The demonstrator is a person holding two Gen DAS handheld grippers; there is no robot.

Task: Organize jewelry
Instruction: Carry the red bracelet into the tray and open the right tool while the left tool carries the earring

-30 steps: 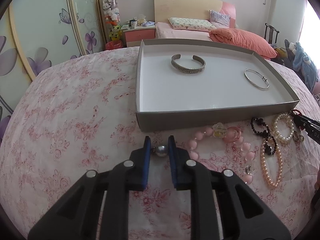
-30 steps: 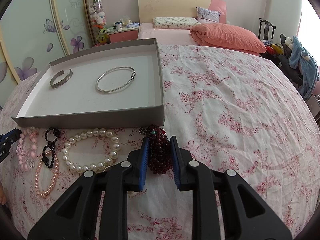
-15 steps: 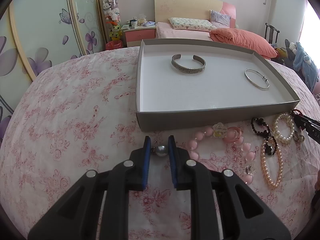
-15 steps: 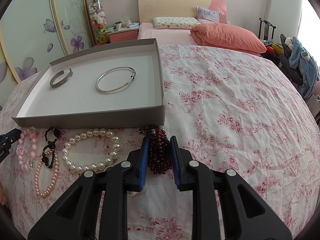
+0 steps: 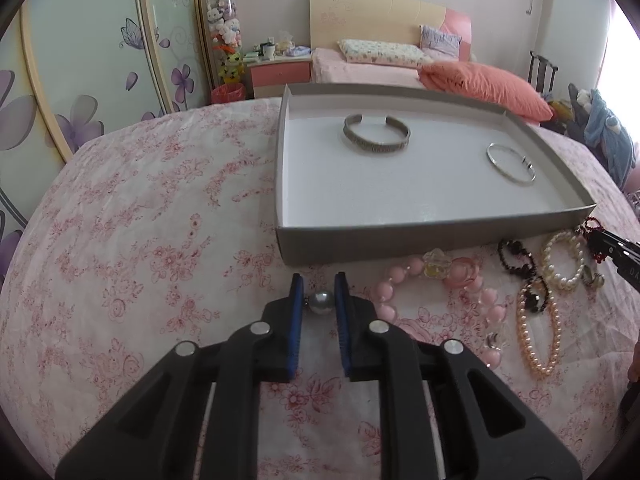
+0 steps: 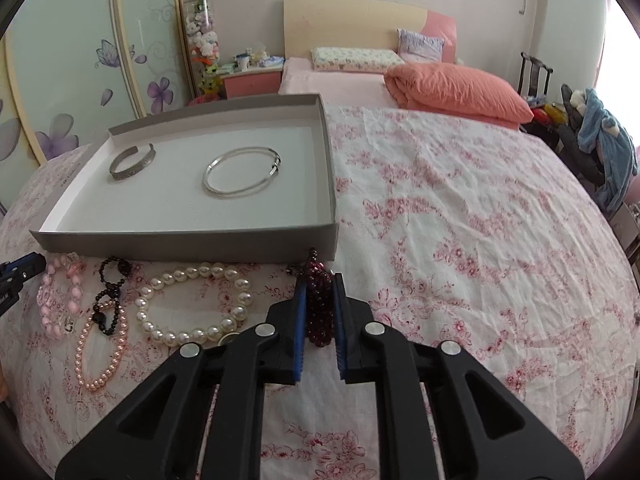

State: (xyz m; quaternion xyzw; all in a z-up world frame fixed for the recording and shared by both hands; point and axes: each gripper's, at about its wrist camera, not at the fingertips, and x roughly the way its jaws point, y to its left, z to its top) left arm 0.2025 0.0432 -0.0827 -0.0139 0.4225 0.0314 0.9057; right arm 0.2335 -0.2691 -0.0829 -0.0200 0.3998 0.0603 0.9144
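The right tongs [image 6: 320,300] have just closed onto the garnet beads [image 6: 319,304]; the left tongs [image 5: 318,298] narrowly hold a grey pearl [image 5: 321,302]. Both look ready for the tray [image 6: 180,246].

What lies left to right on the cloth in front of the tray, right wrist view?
Pink bead bracelet → black bead bracelet → white pearl bracelet → dark red bead bracelet, clamped in the right gripper.
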